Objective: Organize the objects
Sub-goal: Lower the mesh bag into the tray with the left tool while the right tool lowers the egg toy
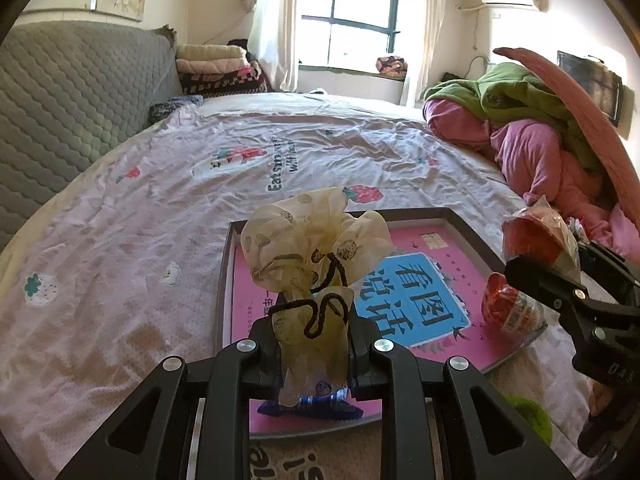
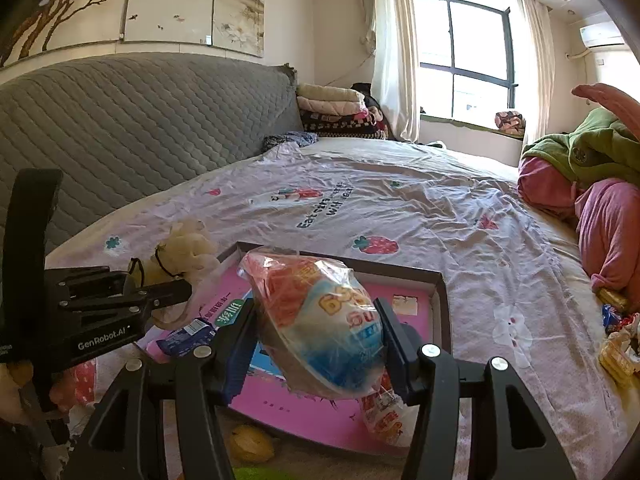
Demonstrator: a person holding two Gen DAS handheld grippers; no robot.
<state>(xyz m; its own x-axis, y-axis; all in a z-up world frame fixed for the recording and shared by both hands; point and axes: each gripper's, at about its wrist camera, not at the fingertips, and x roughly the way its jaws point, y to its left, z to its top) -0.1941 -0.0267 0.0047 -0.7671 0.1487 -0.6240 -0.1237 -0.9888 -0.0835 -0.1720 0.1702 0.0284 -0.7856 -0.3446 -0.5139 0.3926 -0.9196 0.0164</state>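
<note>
Two things in hand: my left tool point(image 1: 316, 354) is pinched on a scrunchie point(image 1: 316, 240), my right tool point(image 2: 316, 344) clamps a snack bag point(image 2: 316, 320). Both hover over the tray point(image 2: 438, 280) at lower centre; next, I guess, lower and release.

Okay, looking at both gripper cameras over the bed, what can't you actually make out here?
- Left wrist view: a blue packet in the box, mostly hidden by the cream scrunchie.
- Right wrist view: the print on the wrapped snack, blurred.
- Right wrist view: yellow packets, cut off by the right edge.
</note>
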